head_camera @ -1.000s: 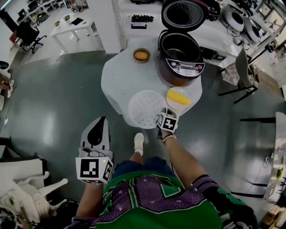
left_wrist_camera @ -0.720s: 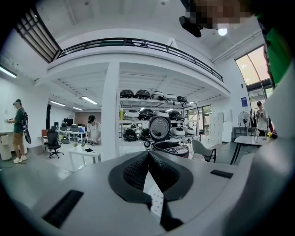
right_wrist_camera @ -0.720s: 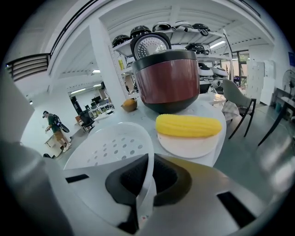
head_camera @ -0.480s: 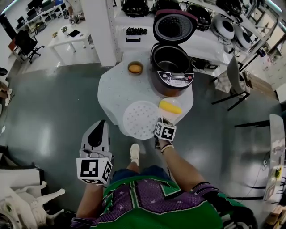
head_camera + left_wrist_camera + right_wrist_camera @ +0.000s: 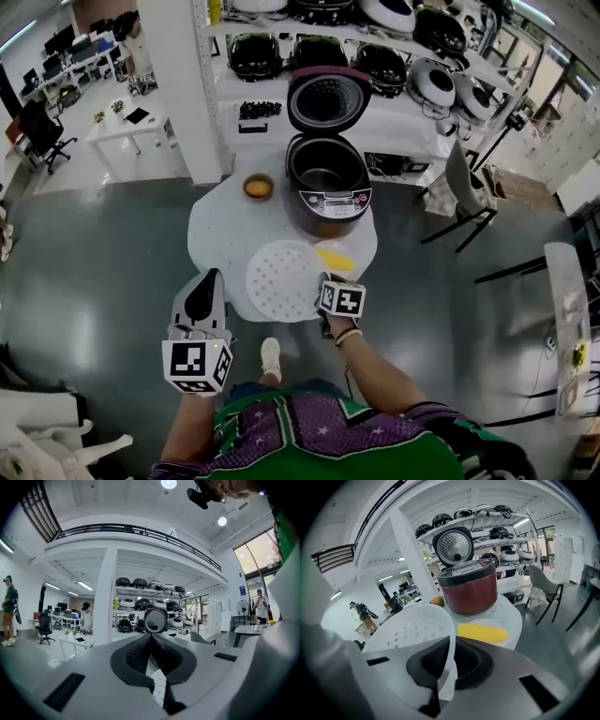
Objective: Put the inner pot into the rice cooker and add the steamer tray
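The white perforated plastic steamer tray (image 5: 281, 279), at the near edge of the round white table (image 5: 220, 225), is pinched by its rim in the fingers of the right gripper (image 5: 449, 658), those of the left gripper (image 5: 151, 644) being closed empty, and could be lost through that slight hold.

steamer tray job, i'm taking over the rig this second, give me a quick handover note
Left gripper: shut, empty, off the near-left edge of the table.
Right gripper: shut on the rim of the steamer tray, which is tilted, next to the corn.
Rice cooker: far side of the table, lid open.
Done: inner pot looks already seated.
To do: carry the tray over and set it into the pot.
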`<control>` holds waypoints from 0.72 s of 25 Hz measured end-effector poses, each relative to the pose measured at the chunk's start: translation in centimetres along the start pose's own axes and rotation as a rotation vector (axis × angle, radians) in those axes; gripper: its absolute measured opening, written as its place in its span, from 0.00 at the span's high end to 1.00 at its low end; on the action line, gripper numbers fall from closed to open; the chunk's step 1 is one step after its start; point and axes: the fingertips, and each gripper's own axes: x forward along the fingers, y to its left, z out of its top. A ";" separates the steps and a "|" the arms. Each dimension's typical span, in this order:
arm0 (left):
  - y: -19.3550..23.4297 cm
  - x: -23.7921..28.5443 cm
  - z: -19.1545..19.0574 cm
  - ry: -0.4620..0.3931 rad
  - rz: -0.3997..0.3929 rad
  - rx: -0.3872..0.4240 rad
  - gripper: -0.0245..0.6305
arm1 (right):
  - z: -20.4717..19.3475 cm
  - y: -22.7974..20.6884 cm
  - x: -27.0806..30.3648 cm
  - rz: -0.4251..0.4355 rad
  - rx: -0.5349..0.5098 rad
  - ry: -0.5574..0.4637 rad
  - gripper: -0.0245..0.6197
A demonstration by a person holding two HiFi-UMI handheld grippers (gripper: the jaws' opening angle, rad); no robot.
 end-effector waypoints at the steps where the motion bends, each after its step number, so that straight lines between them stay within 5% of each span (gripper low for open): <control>1: -0.2 0.4 0.2 -0.002 -0.008 0.000 0.93 | 0.8 0.1 -0.4 0.008 -0.002 -0.005 0.95; 11: -2.3 6.5 2.5 -0.027 -0.116 0.006 0.93 | 9.0 1.5 -4.1 0.103 0.004 -0.070 0.94; 18: -1.3 11.4 4.7 -0.043 -0.188 0.006 0.93 | 14.4 1.6 -4.1 0.092 0.027 -0.112 0.94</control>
